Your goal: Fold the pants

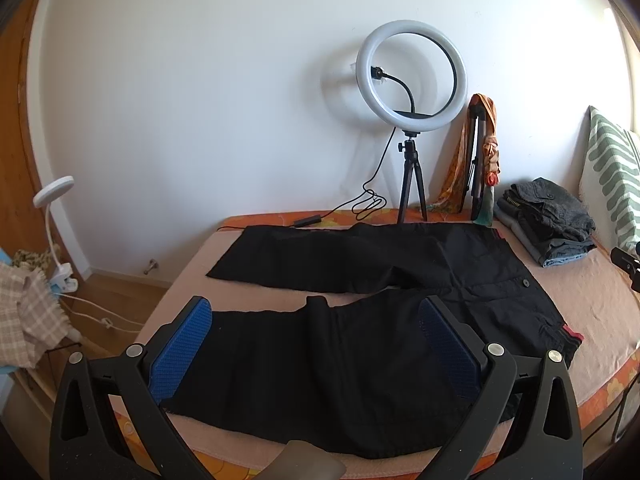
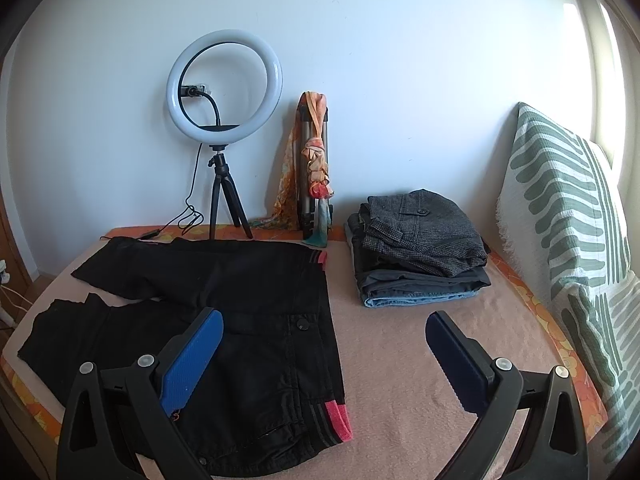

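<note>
A pair of black pants (image 1: 360,280) lies flat and unfolded on the bed (image 2: 420,360), which is covered with a pinkish blanket. Their long axis runs across the bed from side to side: the waistband, with its red and dark stripes, faces the bed's right side, and both legs stretch toward the left edge, spread slightly apart in a shallow V. One leg lies along the near edge, the other closer to the far edge by the wall.

The left gripper (image 1: 316,344) hovers over the near leg with its blue pads spread wide, nothing pinched between them. The right gripper (image 2: 324,356) hangs above the waistband end, likewise fully spread and empty, one pad over the black cloth, the other over bare blanket.

At the bed's far edge stand a ring light on a small tripod (image 2: 224,128), its cable trailing just beside the far leg, and a folded tripod draped with an orange scarf (image 2: 314,168). A stack of folded clothes (image 2: 420,252) sits at the far right, apart from the waistband. A green-patterned cushion (image 2: 568,220) lines the right edge.
</note>
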Motion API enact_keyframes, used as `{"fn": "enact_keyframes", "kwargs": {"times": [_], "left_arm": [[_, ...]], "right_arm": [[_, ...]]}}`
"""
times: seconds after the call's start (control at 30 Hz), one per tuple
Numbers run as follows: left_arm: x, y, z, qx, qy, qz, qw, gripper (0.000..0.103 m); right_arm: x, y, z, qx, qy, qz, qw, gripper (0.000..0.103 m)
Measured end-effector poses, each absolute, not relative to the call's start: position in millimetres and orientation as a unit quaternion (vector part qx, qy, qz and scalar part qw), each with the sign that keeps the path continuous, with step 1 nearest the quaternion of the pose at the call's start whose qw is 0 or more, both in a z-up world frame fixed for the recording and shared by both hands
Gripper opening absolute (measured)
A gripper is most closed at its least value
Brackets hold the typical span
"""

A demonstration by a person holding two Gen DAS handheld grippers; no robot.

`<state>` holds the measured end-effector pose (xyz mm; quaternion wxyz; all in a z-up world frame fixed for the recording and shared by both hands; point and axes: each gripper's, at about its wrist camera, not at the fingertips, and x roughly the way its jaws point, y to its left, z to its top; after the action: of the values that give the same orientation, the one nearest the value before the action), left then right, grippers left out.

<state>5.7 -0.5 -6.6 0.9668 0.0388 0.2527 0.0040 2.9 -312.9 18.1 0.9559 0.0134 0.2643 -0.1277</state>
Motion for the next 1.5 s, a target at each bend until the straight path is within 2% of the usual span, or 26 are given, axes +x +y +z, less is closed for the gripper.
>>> {"fn": "enact_keyframes", "kwargs": {"times": [1.5], "left_arm": [[10.5, 2.5, -13.2, 0.042, 0.262, 0.008, 0.964, 0.103]], "right_arm": [[3.4, -302.8, 21.7, 0.015, 0.257, -0.121, 0.959, 0.103]]}}
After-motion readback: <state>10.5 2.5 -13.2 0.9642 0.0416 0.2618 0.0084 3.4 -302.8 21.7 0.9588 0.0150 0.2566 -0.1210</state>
